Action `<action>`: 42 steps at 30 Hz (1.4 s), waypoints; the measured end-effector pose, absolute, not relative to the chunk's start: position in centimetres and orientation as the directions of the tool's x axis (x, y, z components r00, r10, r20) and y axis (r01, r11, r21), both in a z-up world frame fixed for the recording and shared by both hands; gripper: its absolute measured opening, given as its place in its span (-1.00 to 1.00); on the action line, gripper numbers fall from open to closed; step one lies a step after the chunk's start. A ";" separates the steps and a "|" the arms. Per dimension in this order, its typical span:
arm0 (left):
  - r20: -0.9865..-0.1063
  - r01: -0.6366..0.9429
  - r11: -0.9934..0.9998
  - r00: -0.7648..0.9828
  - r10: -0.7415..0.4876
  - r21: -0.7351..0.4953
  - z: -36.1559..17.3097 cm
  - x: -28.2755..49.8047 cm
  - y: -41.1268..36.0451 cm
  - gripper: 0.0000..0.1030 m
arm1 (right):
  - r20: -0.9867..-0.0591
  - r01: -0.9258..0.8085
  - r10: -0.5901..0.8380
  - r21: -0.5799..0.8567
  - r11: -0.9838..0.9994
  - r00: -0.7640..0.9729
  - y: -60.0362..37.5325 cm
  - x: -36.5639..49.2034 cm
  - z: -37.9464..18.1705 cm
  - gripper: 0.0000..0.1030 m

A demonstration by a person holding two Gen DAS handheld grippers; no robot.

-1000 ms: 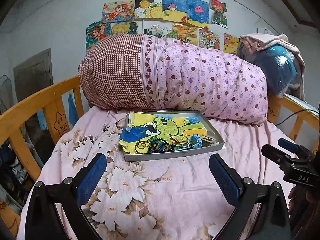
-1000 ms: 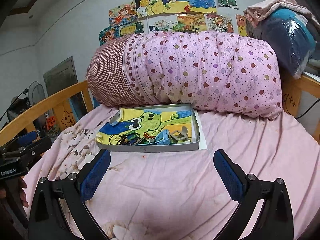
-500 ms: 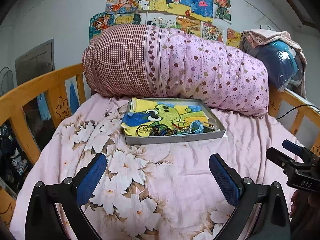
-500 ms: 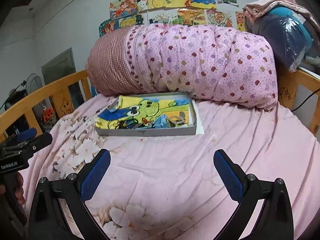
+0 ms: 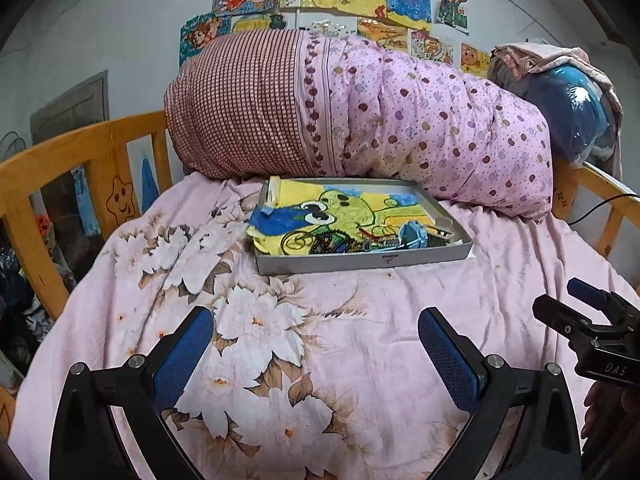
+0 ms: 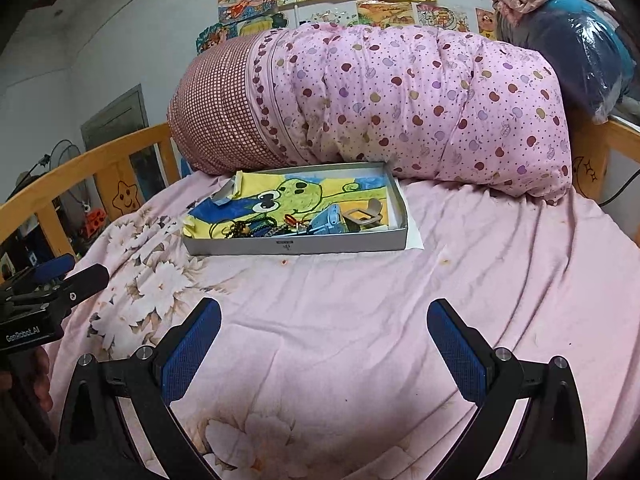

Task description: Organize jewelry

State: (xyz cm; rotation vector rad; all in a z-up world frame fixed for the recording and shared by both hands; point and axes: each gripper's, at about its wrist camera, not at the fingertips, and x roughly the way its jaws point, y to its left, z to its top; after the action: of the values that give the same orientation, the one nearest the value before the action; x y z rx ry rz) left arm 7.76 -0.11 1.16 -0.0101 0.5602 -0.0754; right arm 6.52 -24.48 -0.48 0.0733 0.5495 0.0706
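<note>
Pink floral bedding (image 5: pixel 280 360) fills the left wrist view, with a rolled quilt (image 5: pixel 380 120) across the far end of the bed and a wooden rail (image 5: pixel 80 148) at the left. A shallow grey tray (image 5: pixel 360 260) lies just in front of the quilt, its long axis running left to right. Tangled jewelry (image 5: pixel 360 240) is heaped along its near wall on a frog drawing. The left gripper (image 5: pixel 316 344) hangs well short of the tray, jaws spread wide, holding nothing. The right gripper's tip (image 5: pixel 580 312) shows at the right edge.

From the right wrist, the tray (image 6: pixel 300 246) sits ahead and left of centre, long axis again crosswise, jewelry (image 6: pixel 260 230) bunched at the near side. The right gripper (image 6: pixel 324 340) is wide open and empty, well apart from the tray. The left gripper (image 6: pixel 60 276) juts in at the left.
</note>
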 end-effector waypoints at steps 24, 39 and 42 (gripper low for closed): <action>-0.567 0.050 0.998 0.822 -0.060 -0.034 -0.7 8.6 0.5 1.00 | -0.540 -0.017 0.071 0.104 0.994 0.838 -24.9 7.4 -1.3 0.97; -0.571 0.051 0.998 0.819 -0.061 -0.034 -0.9 8.5 0.4 1.00 | -0.541 -0.016 0.071 0.105 0.994 0.838 -25.0 7.4 -1.3 0.97; -0.570 0.051 0.998 0.819 -0.061 -0.034 -0.8 8.5 0.4 1.00 | -0.542 -0.017 0.072 0.105 0.994 0.837 -24.9 7.4 -1.3 0.97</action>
State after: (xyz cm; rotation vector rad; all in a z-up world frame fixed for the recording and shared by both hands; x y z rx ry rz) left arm 8.48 0.40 -0.85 -0.0175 0.6074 -0.0596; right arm 7.41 -24.95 -1.29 0.0970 0.5765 0.0472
